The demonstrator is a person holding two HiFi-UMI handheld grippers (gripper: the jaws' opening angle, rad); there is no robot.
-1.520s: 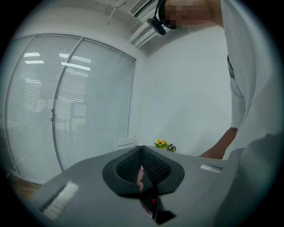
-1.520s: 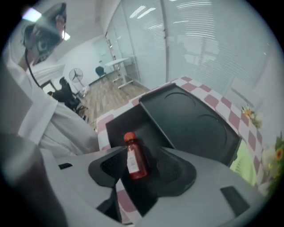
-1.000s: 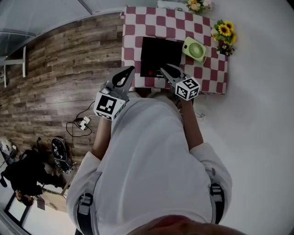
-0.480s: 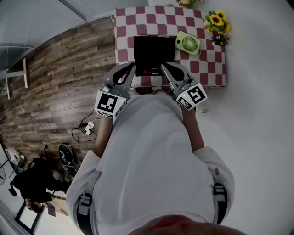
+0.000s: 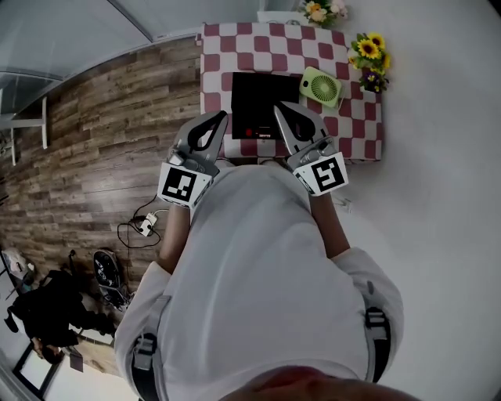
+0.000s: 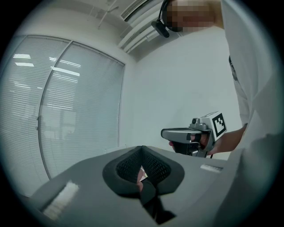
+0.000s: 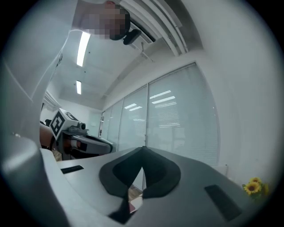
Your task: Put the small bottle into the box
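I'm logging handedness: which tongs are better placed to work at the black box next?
Right, probably: the right tongs, shut and empty, point over the box, while the left tongs, also shut and empty, end beside its left edge.

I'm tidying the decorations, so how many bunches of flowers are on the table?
2. One bunch at the far edge of the table; a sunflower bunch at its far right corner, beside the green fan. Others may be cut off.
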